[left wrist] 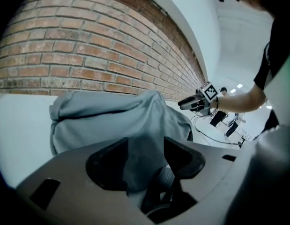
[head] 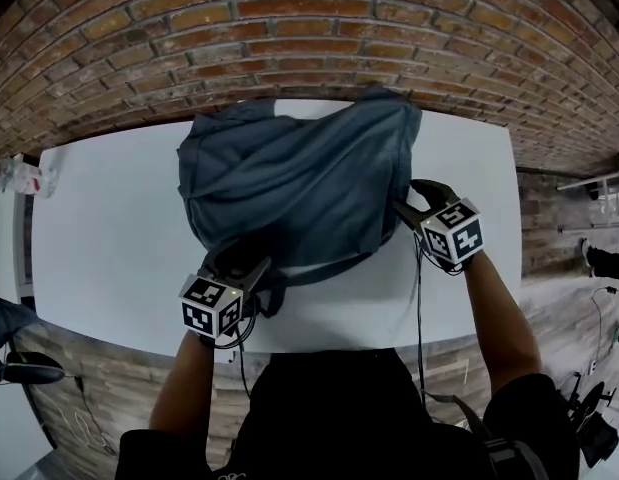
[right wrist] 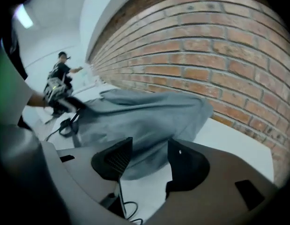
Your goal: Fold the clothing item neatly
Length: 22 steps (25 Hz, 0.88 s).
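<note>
A blue-grey garment [head: 299,183] lies bunched in a loose heap on the white table [head: 109,238], reaching back to the wall. My left gripper [head: 244,266] is at its near left hem. In the left gripper view the cloth [left wrist: 116,121] runs down between the jaws of that gripper [left wrist: 145,158], which stand wide apart without pressing it. My right gripper [head: 407,203] is at the garment's right edge. In the right gripper view its jaws [right wrist: 147,161] stand apart, with the cloth's edge [right wrist: 145,121] just beyond them and bare table below.
A brick wall [head: 289,28] runs close behind the table. The front edge of the table [head: 319,346] is just ahead of my body. A black cable [right wrist: 65,125] loops on the table by the far gripper. Small items [head: 19,176] sit at the far left.
</note>
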{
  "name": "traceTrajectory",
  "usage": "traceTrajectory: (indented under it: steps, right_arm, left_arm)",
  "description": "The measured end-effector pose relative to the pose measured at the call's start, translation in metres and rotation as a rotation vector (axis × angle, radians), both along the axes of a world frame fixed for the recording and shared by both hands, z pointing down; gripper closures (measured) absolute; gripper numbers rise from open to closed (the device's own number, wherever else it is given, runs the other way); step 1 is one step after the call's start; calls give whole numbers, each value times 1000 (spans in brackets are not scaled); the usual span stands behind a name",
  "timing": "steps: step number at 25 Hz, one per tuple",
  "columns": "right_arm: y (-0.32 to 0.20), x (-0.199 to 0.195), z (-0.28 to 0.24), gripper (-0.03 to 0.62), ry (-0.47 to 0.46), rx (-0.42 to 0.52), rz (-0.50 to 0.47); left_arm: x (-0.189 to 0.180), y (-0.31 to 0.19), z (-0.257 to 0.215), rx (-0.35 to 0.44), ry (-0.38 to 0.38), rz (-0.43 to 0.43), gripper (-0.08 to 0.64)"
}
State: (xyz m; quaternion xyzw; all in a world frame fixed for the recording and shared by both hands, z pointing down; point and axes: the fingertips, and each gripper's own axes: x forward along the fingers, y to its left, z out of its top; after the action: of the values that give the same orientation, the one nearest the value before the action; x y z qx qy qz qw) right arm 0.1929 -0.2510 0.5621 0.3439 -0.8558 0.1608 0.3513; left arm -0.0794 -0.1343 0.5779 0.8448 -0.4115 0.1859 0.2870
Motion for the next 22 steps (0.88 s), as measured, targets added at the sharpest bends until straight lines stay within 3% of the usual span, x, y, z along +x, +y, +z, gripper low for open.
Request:
traceTrajectory:
  steps: [3, 5, 11, 14, 18, 20, 22]
  right_arm:
    - [55, -41, -9, 376, 69, 88, -234]
    - [79, -62, -7, 376, 110, 118, -355]
    - [119, -69, 31, 365, 382, 97, -645]
    - [124, -70, 50, 356, 469, 72, -704]
    - [120, -67, 73, 356, 562, 47, -705]
    - [117, -67, 78, 357, 572, 37, -698]
    - [116, -67, 79, 357, 544, 8, -681]
  left_arm:
    - [-30, 7, 2, 31, -98, 26, 342]
    - [-47, 14, 4, 57, -204, 84, 342]
    - [-44, 48, 22, 128, -542, 474, 316]
    - [-39, 48, 31, 151, -652, 604, 316]
    - [-43, 35, 55, 135, -831, 772, 308]
    - [-47, 30, 65, 79, -821, 811, 308]
    - [-50, 27, 70, -8, -737, 801, 305]
